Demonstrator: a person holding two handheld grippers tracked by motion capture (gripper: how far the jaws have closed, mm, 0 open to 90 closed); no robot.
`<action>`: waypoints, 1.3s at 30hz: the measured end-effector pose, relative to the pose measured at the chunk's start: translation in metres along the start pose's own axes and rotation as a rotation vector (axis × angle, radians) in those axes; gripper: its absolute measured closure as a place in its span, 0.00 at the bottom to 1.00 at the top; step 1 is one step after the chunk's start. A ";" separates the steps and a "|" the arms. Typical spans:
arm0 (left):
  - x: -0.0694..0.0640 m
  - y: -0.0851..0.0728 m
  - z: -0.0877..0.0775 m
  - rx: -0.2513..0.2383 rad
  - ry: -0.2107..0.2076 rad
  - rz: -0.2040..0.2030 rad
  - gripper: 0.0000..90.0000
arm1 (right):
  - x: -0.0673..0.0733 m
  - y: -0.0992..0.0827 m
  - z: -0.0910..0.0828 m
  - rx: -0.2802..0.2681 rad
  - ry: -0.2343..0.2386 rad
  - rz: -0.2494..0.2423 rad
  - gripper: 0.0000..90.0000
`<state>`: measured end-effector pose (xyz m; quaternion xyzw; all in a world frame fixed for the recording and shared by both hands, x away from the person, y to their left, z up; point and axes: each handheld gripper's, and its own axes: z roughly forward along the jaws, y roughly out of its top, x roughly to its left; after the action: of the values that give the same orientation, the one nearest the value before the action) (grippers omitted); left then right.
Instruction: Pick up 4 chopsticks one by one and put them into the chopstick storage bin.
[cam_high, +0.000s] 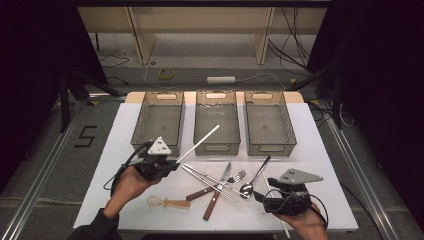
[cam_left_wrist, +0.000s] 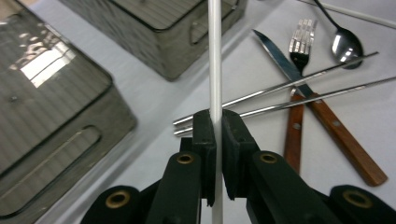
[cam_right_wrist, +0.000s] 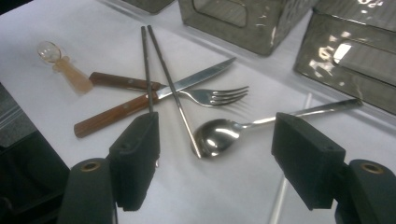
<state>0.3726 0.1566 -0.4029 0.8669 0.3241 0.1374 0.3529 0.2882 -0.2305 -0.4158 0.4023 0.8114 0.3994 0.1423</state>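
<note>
The left tongs (cam_left_wrist: 215, 140) are clamping a thin, stiff, slippery white chopstick (cam_left_wrist: 215, 56) near its end, lifted over the desk (cam_high: 310, 150) toward the trays, while the right tongs (cam_right_wrist: 215, 161) are hanging open above the spoon (cam_right_wrist: 219, 135).

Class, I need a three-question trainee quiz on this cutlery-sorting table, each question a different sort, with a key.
1. True or false: the left gripper is shut on a white chopstick.
2. How many grey bins stand at the back of the table? A) two B) three C) four
3. Fill in: the right gripper has open jaws, and between them, on the table, lies the bowl of a metal ____.

Key: 1 true; 2 B; 3 spoon.
</note>
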 end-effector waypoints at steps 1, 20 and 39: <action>0.003 0.000 -0.001 -0.004 0.008 -0.008 0.94 | -0.001 -0.002 -0.002 -0.005 -0.006 0.006 0.37; 0.038 0.011 -0.016 -0.049 0.104 -0.103 0.94 | -0.004 -0.016 -0.012 -0.027 -0.009 0.018 0.37; 0.078 0.022 -0.020 -0.074 0.203 -0.206 0.94 | -0.003 -0.017 -0.014 -0.041 0.000 0.020 0.38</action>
<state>0.4321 0.2067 -0.3722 0.7971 0.4401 0.1991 0.3624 0.2737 -0.2464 -0.4199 0.4074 0.7990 0.4174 0.1466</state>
